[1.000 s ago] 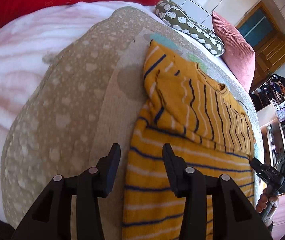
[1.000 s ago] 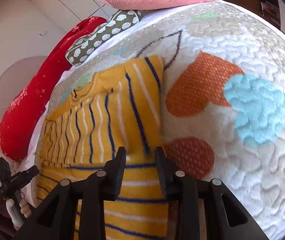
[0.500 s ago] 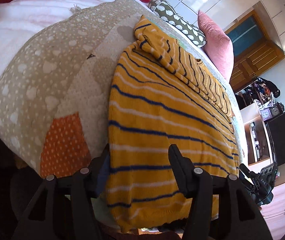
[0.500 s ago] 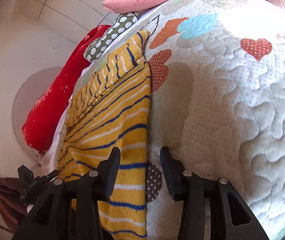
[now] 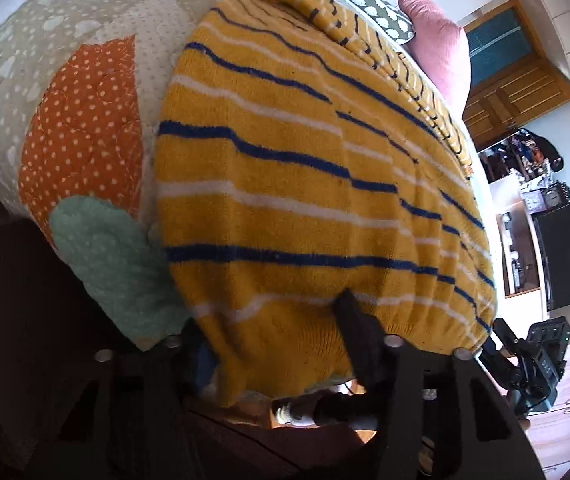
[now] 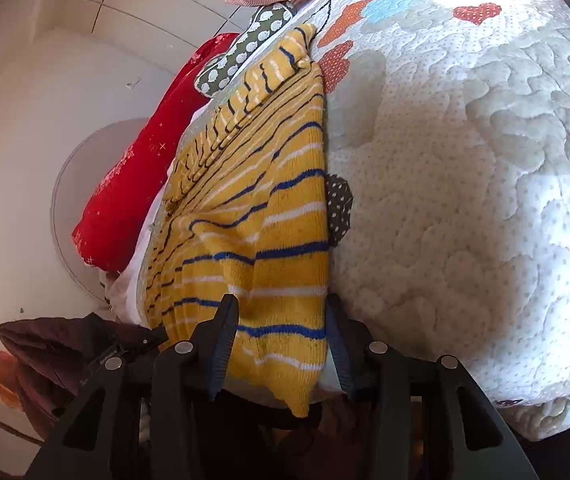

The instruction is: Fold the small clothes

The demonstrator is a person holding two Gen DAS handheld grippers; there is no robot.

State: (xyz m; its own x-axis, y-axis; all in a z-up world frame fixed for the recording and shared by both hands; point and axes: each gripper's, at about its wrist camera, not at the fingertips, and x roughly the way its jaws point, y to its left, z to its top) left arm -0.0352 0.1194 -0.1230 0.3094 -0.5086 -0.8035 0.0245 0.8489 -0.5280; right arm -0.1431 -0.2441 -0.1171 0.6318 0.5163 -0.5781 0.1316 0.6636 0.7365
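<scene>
We are holding the left tongs (image 5: pixel 273 332) spread wide around one hem corner of the yellow striped sweater (image 5: pixel 305 168), and the right tongs (image 6: pixel 281 332) gaping around the other corner. The sweater is lying flat ahead of both tongs on the quilted bed (image 6: pixel 465 200), its hem drooping over the bed's edge between the fingers.

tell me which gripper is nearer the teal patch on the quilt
Left. The left gripper straddles the yellow sweater's hem right beside the teal patch; the right gripper sits at the hem's opposite corner.
</scene>
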